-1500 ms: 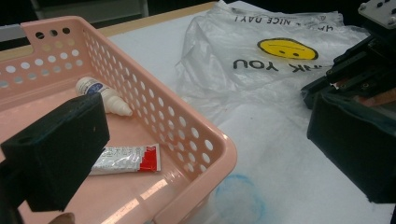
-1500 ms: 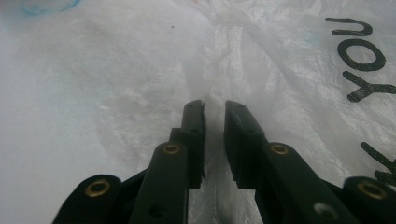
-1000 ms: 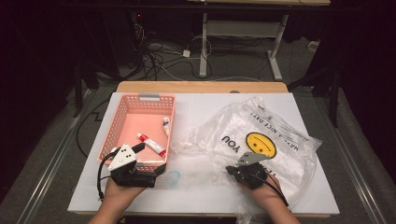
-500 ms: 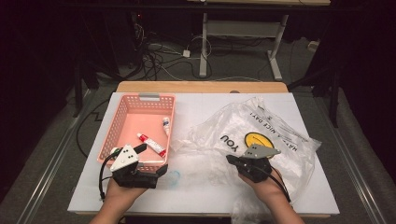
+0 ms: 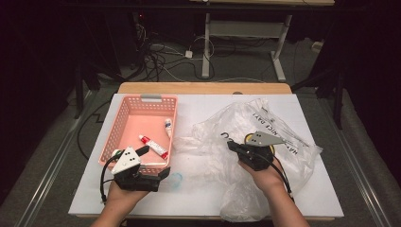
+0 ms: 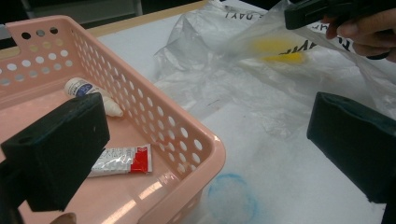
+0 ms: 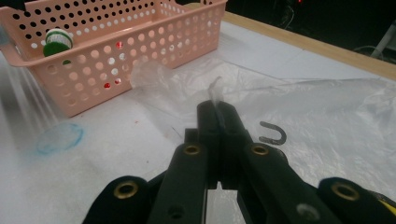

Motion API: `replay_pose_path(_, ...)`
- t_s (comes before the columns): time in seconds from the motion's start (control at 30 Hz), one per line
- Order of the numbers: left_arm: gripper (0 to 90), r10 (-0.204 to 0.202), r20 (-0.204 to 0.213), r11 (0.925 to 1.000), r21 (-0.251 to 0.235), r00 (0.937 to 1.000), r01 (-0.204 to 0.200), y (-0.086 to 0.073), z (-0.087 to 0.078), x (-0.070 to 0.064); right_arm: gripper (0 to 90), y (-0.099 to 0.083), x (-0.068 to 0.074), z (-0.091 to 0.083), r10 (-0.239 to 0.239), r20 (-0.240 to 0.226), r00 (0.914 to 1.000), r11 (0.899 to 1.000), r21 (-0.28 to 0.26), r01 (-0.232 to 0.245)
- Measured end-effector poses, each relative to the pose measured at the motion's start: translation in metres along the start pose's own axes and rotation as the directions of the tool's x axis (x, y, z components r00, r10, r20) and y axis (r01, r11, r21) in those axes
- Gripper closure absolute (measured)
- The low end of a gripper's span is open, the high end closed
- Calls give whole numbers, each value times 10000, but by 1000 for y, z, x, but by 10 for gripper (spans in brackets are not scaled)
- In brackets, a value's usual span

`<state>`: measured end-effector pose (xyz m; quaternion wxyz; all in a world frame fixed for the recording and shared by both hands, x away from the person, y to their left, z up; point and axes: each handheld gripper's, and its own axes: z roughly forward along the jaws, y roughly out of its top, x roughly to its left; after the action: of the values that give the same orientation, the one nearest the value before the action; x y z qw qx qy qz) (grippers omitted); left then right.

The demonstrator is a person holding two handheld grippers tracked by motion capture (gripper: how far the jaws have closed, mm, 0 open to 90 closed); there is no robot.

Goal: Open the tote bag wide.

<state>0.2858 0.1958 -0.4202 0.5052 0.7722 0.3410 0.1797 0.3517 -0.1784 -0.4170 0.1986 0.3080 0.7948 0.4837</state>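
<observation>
A clear plastic bag [image 5: 274,127] with a yellow smiley and black lettering lies crumpled on the right of the white table. My right gripper [image 5: 231,145] is shut on a fold of the bag's film [image 7: 215,93] and holds it off the table. A pink perforated basket [image 5: 124,124] stands at the left, with a red-and-white tube [image 5: 153,145] and a white tube [image 5: 168,126] inside. My left gripper [image 5: 157,163] is open, its jaws straddling the basket's near right corner [image 6: 205,144] with nothing gripped.
A faint blue ring mark [image 5: 175,180] is on the table just right of the left gripper. A round green-capped item [image 7: 58,41] sits in the basket. The table's wooden far edge [image 5: 203,88] borders a dark floor with cables.
My right gripper has moved forward and up with the bag's film pinched in it, lifting that part of the bag. The left gripper has stayed put.
</observation>
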Motion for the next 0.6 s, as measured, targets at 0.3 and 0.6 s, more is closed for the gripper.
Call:
replay_pose_path(0.3,0,28,29,10000,23,10000,-28,1,2,-4,900,-1,-1,-18,134,31,9999,9990,-423,-133)
replay_pose_path(0.6,11,82,228,10000,30,9997,-83,1,1,-4,900,3,-7,-34,260,221,9994,9948,-986,-237)
